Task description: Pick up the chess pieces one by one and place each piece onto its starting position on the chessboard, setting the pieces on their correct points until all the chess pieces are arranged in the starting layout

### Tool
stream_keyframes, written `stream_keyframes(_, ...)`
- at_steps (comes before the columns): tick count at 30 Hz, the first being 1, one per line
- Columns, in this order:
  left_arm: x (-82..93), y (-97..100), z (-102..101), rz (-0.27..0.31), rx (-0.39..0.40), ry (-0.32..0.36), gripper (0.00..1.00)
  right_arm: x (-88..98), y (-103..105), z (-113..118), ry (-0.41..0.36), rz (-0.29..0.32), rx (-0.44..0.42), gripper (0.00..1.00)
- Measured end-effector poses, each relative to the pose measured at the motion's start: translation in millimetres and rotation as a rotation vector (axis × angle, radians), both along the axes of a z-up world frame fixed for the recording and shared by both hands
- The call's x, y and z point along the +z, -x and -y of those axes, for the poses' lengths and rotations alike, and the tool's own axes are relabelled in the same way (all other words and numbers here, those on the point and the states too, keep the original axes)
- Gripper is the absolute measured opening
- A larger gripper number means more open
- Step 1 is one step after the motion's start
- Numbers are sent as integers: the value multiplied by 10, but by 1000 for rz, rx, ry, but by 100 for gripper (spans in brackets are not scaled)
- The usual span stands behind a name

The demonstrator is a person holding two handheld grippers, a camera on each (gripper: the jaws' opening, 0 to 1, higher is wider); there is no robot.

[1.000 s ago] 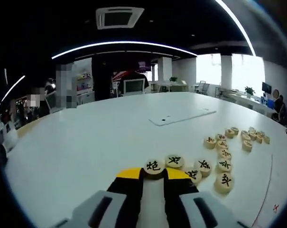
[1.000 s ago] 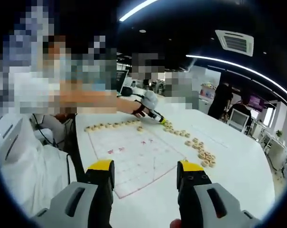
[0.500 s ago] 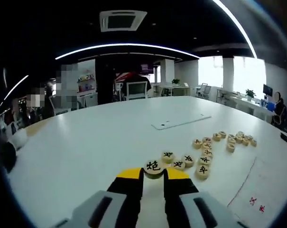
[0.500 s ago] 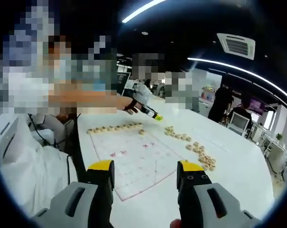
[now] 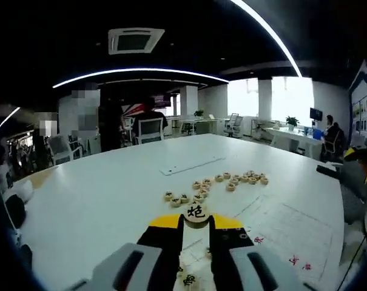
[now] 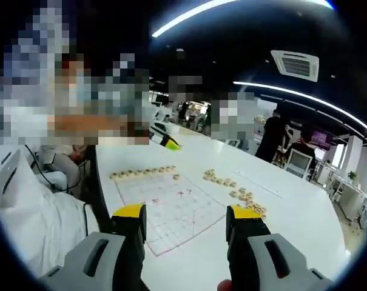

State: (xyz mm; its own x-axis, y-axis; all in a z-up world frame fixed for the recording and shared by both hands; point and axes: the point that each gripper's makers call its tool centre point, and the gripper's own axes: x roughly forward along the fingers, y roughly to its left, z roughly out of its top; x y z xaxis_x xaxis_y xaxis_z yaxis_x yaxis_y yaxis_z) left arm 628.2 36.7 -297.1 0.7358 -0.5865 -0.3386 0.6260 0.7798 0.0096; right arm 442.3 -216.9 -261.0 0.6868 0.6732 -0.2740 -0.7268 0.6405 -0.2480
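My left gripper (image 5: 196, 220) is shut on a round wooden chess piece (image 5: 196, 213) with a black character, held in the air above the table. Below it, loose wooden pieces (image 5: 202, 187) lie in a curved trail on the white table. The paper chessboard (image 5: 280, 225) with red marks spreads to the lower right. In the right gripper view the chessboard (image 6: 177, 209) lies ahead, with a row of pieces (image 6: 144, 173) along its far left edge and loose pieces (image 6: 232, 185) to the right. My right gripper (image 6: 186, 221) is open and holds nothing. The left gripper (image 6: 165, 141) hangs above the board's far end.
A flat white panel (image 5: 189, 165) lies on the big white table beyond the loose pieces. Office chairs and people stand at the far side of the room. A person's white sleeve (image 6: 31, 206) lies at the left of the right gripper view.
My left gripper has risen with the piece and swung away from the loose pieces toward the board. In the right gripper view it has moved up and to the left.
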Motion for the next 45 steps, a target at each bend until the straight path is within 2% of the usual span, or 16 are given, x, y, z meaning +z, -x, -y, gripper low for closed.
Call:
stream_keyframes(5, -105, 546, 170, -16, -107, 7, 19, -62, -5, -79, 15, -12, 15, 53)
stream_keyframes(15, -301, 1211, 251, -57, -203, 10, 19, -132, 50, -142, 41, -26, 50, 54)
stream_keyframes(21, -661, 1589, 291, -135, -272, -60, 19, -239, 169, -266, 81, -44, 121, 54)
stream_keyframes(26, -804, 1698, 333, -169, -294, -84, 19, -256, 194, -324, 90, -47, 146, 54)
stream_keyframes(30, -911, 1676, 303, -207, -272, -106, 19, -263, 179, -313, 91, -49, 144, 54)
stream_keyframes(40, -1019, 1580, 192, -226, -235, -172, 19, -240, 142, -286, 84, -46, 130, 54)
stream_keyframes(45, -1050, 1552, 162, -232, -229, -178, 19, -238, 133, -285, 84, -46, 130, 54)
